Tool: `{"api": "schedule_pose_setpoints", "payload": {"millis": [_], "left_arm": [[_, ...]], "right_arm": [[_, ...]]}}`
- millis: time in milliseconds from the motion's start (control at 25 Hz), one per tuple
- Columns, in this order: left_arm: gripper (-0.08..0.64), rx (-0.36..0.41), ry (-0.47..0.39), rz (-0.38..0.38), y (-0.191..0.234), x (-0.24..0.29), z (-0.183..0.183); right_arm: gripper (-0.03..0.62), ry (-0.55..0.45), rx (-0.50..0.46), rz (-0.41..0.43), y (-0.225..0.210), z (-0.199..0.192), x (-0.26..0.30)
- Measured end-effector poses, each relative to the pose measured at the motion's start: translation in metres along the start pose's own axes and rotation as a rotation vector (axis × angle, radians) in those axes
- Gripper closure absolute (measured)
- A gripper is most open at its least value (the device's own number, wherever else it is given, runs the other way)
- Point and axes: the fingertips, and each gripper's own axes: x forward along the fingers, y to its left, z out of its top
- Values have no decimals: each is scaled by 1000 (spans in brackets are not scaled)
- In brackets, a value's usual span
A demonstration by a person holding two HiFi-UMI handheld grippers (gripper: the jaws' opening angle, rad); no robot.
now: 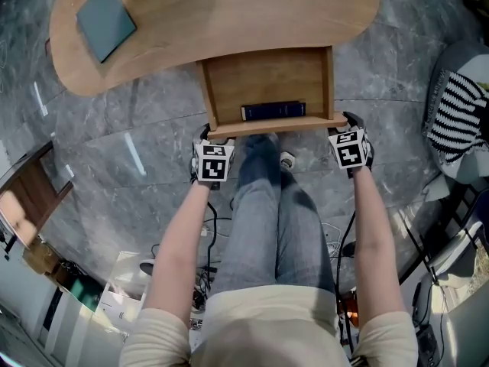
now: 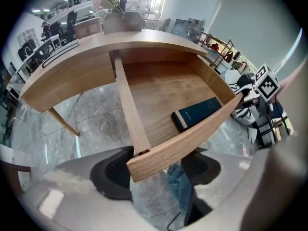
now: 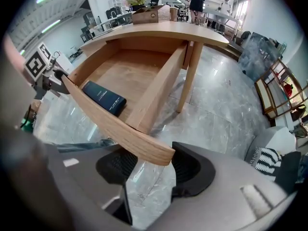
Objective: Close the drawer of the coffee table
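The wooden coffee table [image 1: 229, 14] has its drawer [image 1: 267, 79] pulled out toward me, and a dark blue book [image 1: 273, 111] lies inside against the front panel [image 1: 275, 126]. My left gripper [image 1: 208, 134] sits at the panel's left end and my right gripper [image 1: 353, 121] at its right end, both pointing steeply down. In the left gripper view the panel's corner [image 2: 144, 160] lies between the wide-apart pads of the left gripper [image 2: 156, 170]. In the right gripper view the other corner [image 3: 156, 153] lies between the spread pads of the right gripper [image 3: 154, 167]. Neither pair presses on the wood.
A teal flat item [image 1: 105, 21] lies on the tabletop's left part. My legs in jeans [image 1: 263, 205] are under the drawer front. A striped cloth [image 1: 457, 113] lies on a seat at right, cables [image 1: 210, 274] run on the marble floor, and a table leg [image 3: 188, 76] stands right of the drawer.
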Motion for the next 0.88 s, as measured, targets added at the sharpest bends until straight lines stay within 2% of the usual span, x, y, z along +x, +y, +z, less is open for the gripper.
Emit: {"api": "schedule_pose_setpoints", "payload": {"millis": [520,880], "left_arm": [[257,13,-20,15,-1,-9,2],[265,31,-50,20,0,-7,19]], "right_arm": [[371,5,-7,-3,-2,3,-8],[371,-1,-16,-19,-14,17,-7]]}}
